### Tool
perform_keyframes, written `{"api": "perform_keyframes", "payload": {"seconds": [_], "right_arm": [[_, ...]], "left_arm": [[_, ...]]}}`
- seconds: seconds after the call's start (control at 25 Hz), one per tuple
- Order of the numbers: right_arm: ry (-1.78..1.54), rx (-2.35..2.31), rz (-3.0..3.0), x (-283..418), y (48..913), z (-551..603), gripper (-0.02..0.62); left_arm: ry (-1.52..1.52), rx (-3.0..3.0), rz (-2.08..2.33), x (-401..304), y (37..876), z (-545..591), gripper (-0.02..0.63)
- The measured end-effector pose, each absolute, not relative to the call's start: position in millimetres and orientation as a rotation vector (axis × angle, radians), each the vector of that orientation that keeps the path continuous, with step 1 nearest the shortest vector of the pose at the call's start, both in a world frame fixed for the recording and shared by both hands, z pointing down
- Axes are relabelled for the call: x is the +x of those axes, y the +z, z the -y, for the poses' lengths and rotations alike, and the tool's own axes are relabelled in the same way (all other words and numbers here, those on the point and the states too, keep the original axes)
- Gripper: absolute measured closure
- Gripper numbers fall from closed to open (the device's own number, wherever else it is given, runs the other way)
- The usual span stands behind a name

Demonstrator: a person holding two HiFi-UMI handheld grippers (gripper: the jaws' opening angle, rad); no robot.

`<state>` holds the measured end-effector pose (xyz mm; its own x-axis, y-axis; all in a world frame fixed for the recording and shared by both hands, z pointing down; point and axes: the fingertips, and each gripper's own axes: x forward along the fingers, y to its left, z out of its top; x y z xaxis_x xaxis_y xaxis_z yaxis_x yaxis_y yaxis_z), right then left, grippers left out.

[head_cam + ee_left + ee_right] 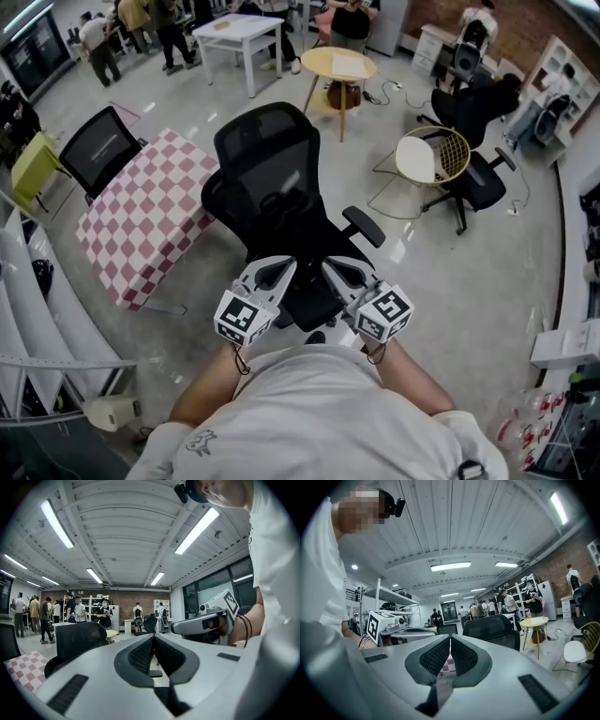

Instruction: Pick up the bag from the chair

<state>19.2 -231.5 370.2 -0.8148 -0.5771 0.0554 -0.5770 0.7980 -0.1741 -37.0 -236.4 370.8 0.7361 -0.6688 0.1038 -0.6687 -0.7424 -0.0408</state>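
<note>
Left gripper (274,274) and right gripper (343,274) are pressed together, empty. Black mesh office chair (267,164) stands at twelve o'clock; bag not grabbed yet.

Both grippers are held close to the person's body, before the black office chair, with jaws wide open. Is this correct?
Only the jaws are wrong: each gripper view shows them shut and empty. The left gripper and right gripper are close to the body, before the black office chair.
</note>
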Motion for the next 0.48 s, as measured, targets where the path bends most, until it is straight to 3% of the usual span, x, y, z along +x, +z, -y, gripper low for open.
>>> {"api": "perform_keyframes", "payload": {"seconds": [0.48], "right_arm": [[-0.297,-0.91,-3.015,30,377,289,0.561]], "left_arm": [[-0.178,-2.909,-1.144,-21,370,293,0.594]]}}
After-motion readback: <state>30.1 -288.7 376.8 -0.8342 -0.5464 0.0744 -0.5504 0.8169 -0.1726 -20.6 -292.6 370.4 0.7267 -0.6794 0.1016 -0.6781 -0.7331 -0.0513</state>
